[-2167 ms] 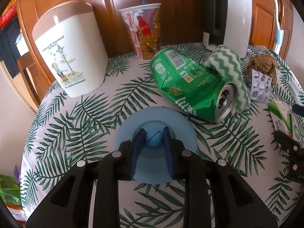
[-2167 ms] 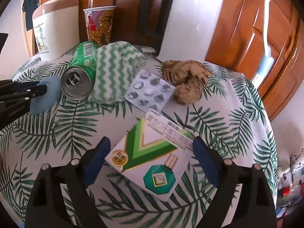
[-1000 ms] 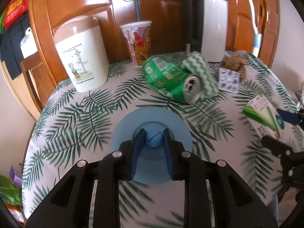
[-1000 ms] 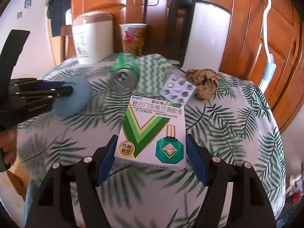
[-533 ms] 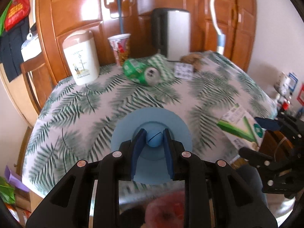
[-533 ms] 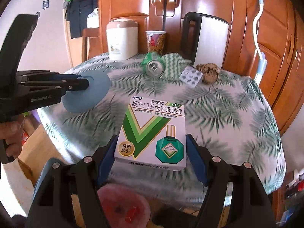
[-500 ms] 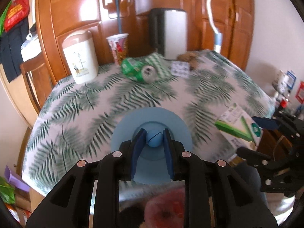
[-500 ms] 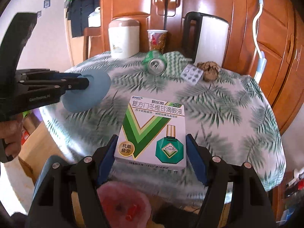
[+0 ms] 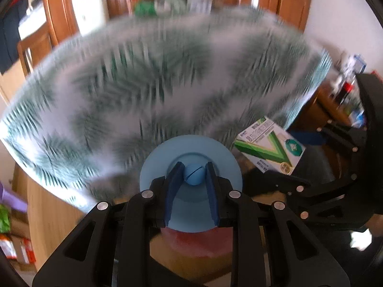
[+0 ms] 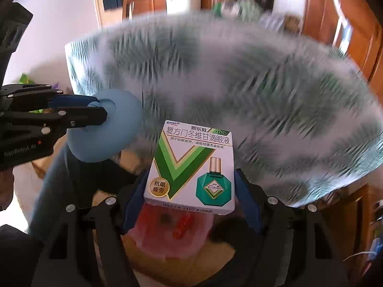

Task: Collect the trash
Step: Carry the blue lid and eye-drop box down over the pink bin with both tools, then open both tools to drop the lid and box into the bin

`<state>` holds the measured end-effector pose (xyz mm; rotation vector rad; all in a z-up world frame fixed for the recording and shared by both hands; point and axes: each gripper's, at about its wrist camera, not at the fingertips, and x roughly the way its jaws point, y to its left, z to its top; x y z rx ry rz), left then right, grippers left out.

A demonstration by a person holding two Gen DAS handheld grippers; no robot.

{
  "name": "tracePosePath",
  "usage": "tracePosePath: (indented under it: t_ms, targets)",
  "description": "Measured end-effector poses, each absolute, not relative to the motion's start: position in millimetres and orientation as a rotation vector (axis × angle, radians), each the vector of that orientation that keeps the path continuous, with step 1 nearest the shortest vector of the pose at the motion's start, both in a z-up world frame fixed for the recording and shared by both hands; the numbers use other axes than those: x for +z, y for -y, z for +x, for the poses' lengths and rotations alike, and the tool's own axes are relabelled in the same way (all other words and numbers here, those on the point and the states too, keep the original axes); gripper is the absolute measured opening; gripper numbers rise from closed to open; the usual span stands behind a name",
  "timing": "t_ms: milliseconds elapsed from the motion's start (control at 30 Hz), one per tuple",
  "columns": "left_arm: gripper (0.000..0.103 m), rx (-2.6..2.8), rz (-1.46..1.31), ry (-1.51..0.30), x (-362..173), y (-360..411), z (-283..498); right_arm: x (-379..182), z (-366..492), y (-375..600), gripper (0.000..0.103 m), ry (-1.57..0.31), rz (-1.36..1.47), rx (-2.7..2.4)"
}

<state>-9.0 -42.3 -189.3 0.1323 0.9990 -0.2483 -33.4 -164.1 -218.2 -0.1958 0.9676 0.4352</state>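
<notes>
Grippers both angle steeply downward past the near edge of the table. In the left wrist view the left gripper point(image 9: 194, 176) fills the lower centre, its blue pads pinched on the knob of a light-blue round lid point(image 9: 191, 157). At the right of that frame the right gripper point(image 9: 284, 154) carries a white-and-green eye-drop box point(image 9: 269, 149), tilted, its near jaw black below the box and its blue far pad just showing beyond it.

In the right wrist view the left gripper point(image 10: 95, 110) enters from the left edge with the lid point(image 10: 105, 134) on its tip. The right gripper point(image 10: 190, 191) sits at lower centre, jaws spread wide and pressed against the two sides of the box point(image 10: 191, 169), printed face up. Below the box lies a pink bag-lined bin point(image 10: 172, 234) with small red scraps inside; its rim is partly covered by the box and gripper frame.

The palm-leaf tablecloth point(image 9: 143, 76) is heavily motion-blurred in both views. The green can point(image 9: 144, 8) at the upper edge is only a smear, and other items at the far side cannot be identified.

Against the frames of half a second ago, the table has shifted up and away in both views, the bin shows larger beneath the grippers, and both grips are unchanged.
</notes>
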Motion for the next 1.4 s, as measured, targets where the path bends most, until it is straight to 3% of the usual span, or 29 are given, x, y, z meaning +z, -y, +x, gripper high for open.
tracePosePath:
  t_ms: [300, 567, 867, 1000, 1267, 1400]
  targets:
    - [0.024, -0.239, 0.121, -1.298, -335, 33, 11, -327, -17, 145, 0.07, -1.19, -0.248, 0.454]
    - [0.025, -0.214, 0.087, -1.441, -402, 18, 28, -398, -2, 139, 0.07, -1.36, -0.236, 0.463]
    - [0.026, -0.21, 0.069, -1.508, -428, 24, 43, -426, 15, 131, 0.07, -1.428, -0.247, 0.469]
    - [0.035, -0.208, 0.073, -1.513, -430, 24, 45, -431, 15, 129, 0.07, -1.439, -0.252, 0.472]
    - [0.039, -0.174, 0.066, -1.507, -432, 19, 47, -443, 15, 121, 0.07, -1.464, -0.275, 0.494]
    - [0.051, -0.14, 0.053, -1.488, -427, 11, 48, -447, 15, 119, 0.071, -1.467, -0.274, 0.504]
